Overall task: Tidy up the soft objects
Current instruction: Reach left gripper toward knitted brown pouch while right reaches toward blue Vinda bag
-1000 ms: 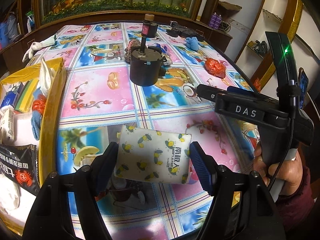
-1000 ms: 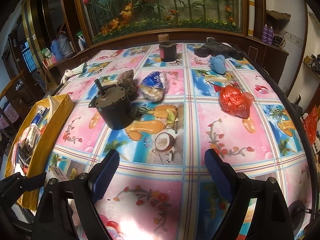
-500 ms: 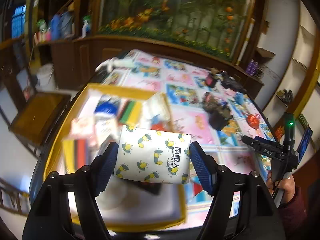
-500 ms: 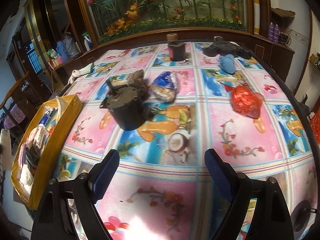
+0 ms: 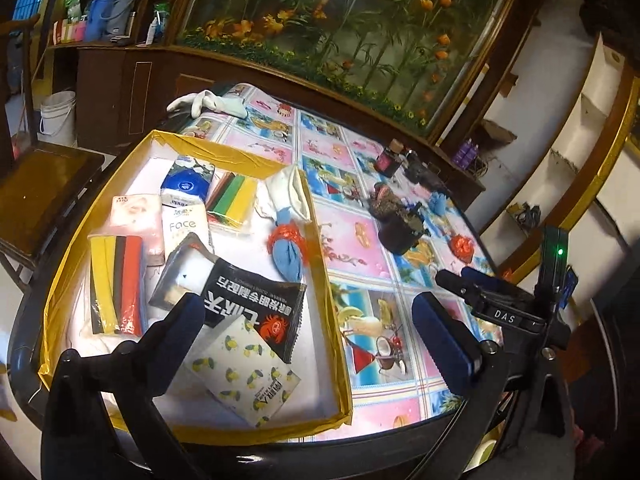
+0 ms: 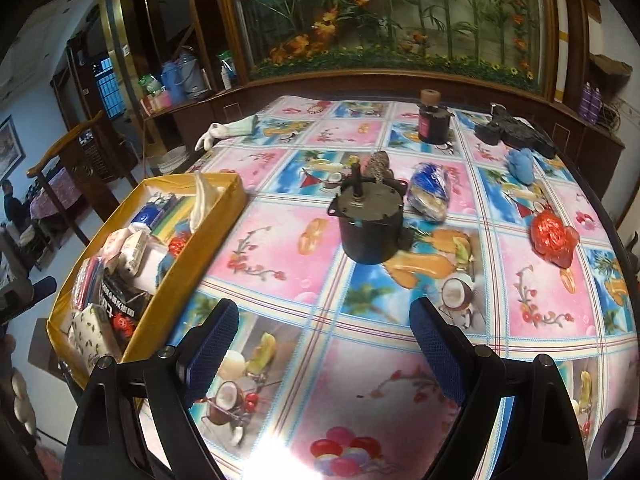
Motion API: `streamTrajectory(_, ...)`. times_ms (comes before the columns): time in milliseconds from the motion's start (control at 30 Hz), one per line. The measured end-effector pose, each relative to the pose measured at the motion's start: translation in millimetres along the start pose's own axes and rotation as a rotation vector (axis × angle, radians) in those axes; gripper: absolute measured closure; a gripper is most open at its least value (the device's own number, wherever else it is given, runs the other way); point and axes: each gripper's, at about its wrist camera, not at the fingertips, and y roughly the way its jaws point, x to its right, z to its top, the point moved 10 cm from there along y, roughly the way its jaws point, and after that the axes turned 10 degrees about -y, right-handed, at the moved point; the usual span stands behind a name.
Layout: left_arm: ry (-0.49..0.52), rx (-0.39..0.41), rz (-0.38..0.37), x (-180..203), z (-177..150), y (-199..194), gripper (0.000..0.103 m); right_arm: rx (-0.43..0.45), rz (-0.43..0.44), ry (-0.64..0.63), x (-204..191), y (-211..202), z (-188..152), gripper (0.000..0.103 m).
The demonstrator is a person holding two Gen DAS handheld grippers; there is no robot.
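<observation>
Both grippers stand with jaws spread wide and nothing between them. The left gripper [image 5: 316,326] hangs above the near end of the yellow box [image 5: 324,276], and the lemon-print tissue pack [image 5: 244,372] lies flat on the box's white floor just under it, one corner tucked beneath a black snack packet [image 5: 244,300]. Further in lie a white "Face" tissue pack [image 5: 185,226], striped cloth bundles [image 5: 114,280] and a blue cloth in an orange wrap [image 5: 289,250]. The right gripper [image 6: 322,350] hovers over the patterned tabletop [image 6: 280,248], beside the box. Ahead of it stand a black motor [image 6: 370,226], a blue bag [image 6: 430,190], a red bag [image 6: 552,236] and a blue soft toy [image 6: 522,164], well apart from the box.
</observation>
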Motion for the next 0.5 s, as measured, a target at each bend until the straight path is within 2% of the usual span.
streamTrajectory(100,0.06,-0.043,0.031,19,-11,9,0.0,-0.012,0.003,0.009,-1,5,-5,0.014)
streamTrajectory(200,0.078,-0.144,-0.102,54,-34,26,0.0,-0.038,-0.002,0.03,4,11,-13,0.014)
streamTrajectory(267,0.109,-0.185,-0.146,75,-49,36,0.0,-0.048,-0.011,0.046,11,14,-18,0.014)
streamTrajectory(367,0.253,-0.245,-0.082,105,-77,55,0.0,-0.047,-0.027,0.064,23,11,-20,0.014)
streamTrajectory(500,0.399,-0.27,-0.008,135,-103,76,0.0,-0.041,-0.072,0.083,44,4,-25,0.014)
